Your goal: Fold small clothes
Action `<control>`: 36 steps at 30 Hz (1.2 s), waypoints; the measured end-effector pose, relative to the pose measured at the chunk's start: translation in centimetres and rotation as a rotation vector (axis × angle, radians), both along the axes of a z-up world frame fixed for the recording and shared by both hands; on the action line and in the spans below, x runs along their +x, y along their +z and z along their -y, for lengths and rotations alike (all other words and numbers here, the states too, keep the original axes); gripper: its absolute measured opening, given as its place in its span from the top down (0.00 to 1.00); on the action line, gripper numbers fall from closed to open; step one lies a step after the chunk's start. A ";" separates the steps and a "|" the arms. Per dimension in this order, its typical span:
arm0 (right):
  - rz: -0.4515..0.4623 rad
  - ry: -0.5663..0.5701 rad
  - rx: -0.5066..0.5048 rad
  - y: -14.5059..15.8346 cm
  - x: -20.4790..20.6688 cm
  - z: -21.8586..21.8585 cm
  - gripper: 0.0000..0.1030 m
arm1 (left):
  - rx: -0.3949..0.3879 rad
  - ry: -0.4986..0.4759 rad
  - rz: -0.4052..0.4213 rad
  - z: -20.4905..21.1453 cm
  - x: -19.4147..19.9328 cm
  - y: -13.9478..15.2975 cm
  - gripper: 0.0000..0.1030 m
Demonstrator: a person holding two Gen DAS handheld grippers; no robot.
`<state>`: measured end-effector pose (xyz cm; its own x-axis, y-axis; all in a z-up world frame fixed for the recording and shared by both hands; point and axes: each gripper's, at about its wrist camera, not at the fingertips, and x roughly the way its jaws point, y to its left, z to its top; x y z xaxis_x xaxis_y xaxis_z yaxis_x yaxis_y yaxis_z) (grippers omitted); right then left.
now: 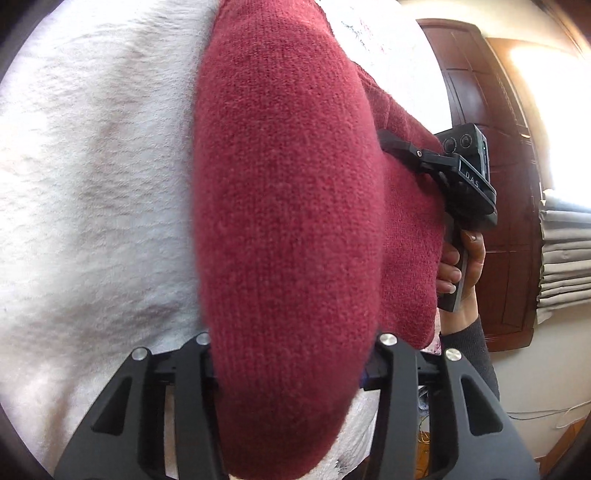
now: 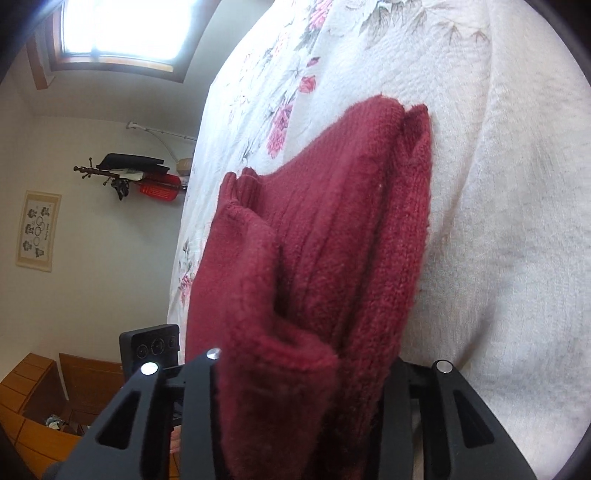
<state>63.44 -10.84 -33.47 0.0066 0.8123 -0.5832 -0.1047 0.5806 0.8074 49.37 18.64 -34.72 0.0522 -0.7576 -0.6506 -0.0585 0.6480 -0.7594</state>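
Note:
A dark red knit sweater point(image 1: 288, 166) is bunched into thick folds over a white bedspread point(image 1: 92, 166). My left gripper point(image 1: 295, 339) is shut on one end, and the knit fills the gap between its fingers. In the right wrist view the sweater point(image 2: 332, 221) shows several stacked layers, with a ribbed cuff at the left. My right gripper point(image 2: 306, 358) is shut on that end of the bundle. The right gripper's body point(image 1: 465, 184), held by a hand point(image 1: 472, 258), shows at the sweater's far edge. The left gripper's body point(image 2: 155, 345) peeks out at lower left.
The bedspread has a pink floral print point(image 2: 288, 110) toward its edge. A dark wooden door point(image 1: 491, 147) and grey folded curtains point(image 1: 565, 258) stand beyond the bed. A bright window point(image 2: 122, 33), a coat rack point(image 2: 122, 173) and wooden furniture point(image 2: 37, 406) lie past the other side.

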 end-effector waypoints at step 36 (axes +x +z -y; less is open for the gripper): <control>0.049 0.013 0.014 6.2 -11.4 -13.8 0.34 | 0.196 0.419 0.248 -24.0 -21.6 6.9 0.25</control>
<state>52.00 2.94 -27.31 0.0244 0.8203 -0.5714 -0.1520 0.5680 0.8089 27.77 42.63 -27.80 0.4954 -0.5036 -0.7078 -0.1771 0.7392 -0.6498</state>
